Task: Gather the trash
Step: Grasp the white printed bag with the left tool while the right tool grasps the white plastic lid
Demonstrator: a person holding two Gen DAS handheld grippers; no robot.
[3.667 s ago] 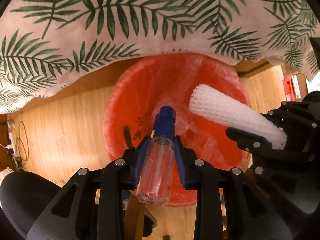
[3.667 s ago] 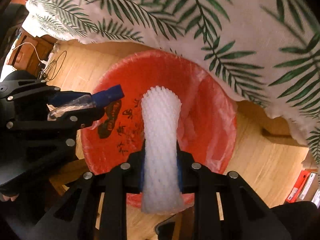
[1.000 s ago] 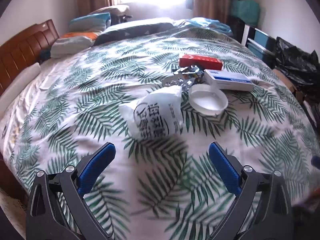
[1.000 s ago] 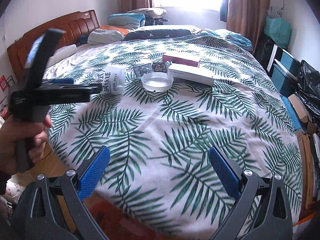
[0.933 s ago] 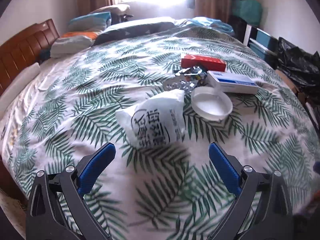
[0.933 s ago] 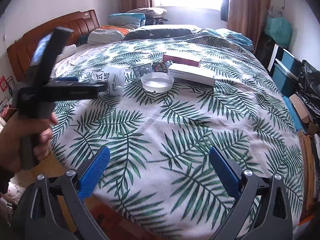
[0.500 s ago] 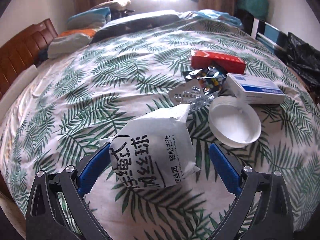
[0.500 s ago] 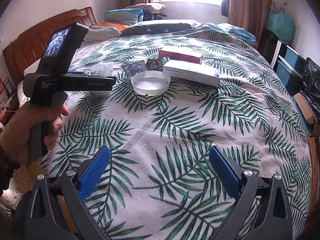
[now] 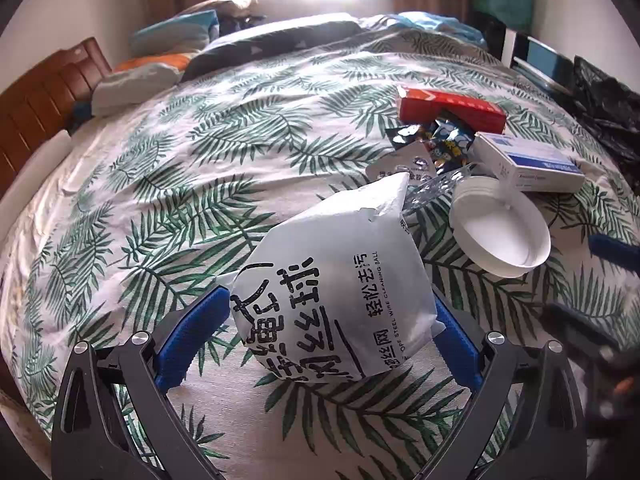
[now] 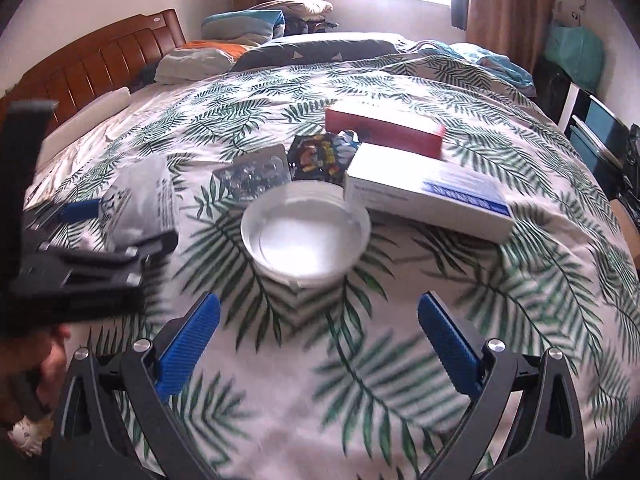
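Left wrist view. The left gripper (image 9: 326,324) stands with its jaws wide apart, one blue pad on each side of a white bag (image 9: 334,288) that lies on the leaf-print bedspread (image 9: 192,184); whether the pads touch the bag cannot be told. The bag appears light and soft, a thin crinkly film puffed around something rounded, so it will likely give under pressure and may slip. The fuller lower body between the pads seems the better hold, not the flat sealed corner at the top. Its print reads "CLEANING BALL" and part of "STEEL WIRE", beside large black Chinese characters. Just beyond it lie a clear blister sheet (image 9: 434,190), a shallow white bowl (image 9: 500,232), a dark snack wrapper (image 9: 436,142), a white box with a blue band (image 9: 528,162) and a red box (image 9: 450,110). Writing on the boxes is too small to read.

Right wrist view. The right gripper (image 10: 318,332) is empty, jaws spread wide, hovering over the bedspread just short of the bowl (image 10: 306,236). The bowl looks like thin, light, stiff plastic with a smooth rim; a pinch across the near rim seems the natural hold. The white box (image 10: 426,198) touches the bowl's far right edge, with the red box (image 10: 384,130) behind. At left the other gripper (image 10: 80,240) sits against the bag (image 10: 140,200), a hand (image 10: 36,372) on its handle. This view is blurred; no print is legible.
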